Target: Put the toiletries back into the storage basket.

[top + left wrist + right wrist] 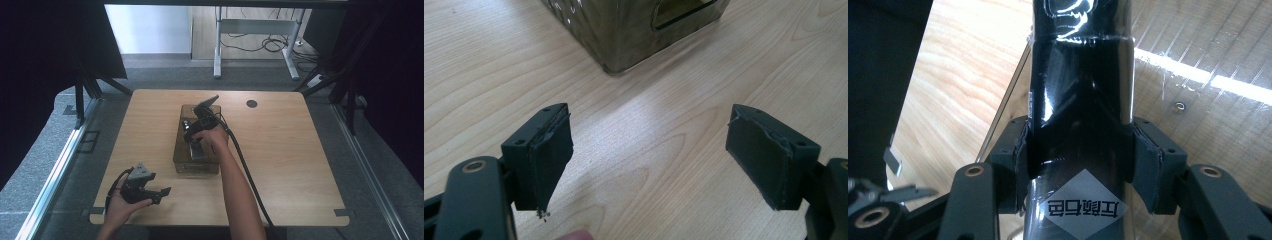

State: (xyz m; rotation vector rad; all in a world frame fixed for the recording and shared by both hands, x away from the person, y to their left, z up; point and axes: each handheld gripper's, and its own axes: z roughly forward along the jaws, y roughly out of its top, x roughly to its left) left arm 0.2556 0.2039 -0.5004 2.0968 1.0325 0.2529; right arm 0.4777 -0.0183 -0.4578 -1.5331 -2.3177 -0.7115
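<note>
Right gripper (1075,165) pinches a glossy black pack (1080,100), both pads pressed on its sides, over the clear box (196,167).

Pack has a grey diamond label w/ characters near the jaws; it hangs inside/above the box, which sits mid-table (290,165), its ribbed floor visible behind the pack. Left gripper (649,155) is spread wide w/ nothing between the pads, resting on the wood just beside the box's near-left corner, well apart from the right one.
</note>
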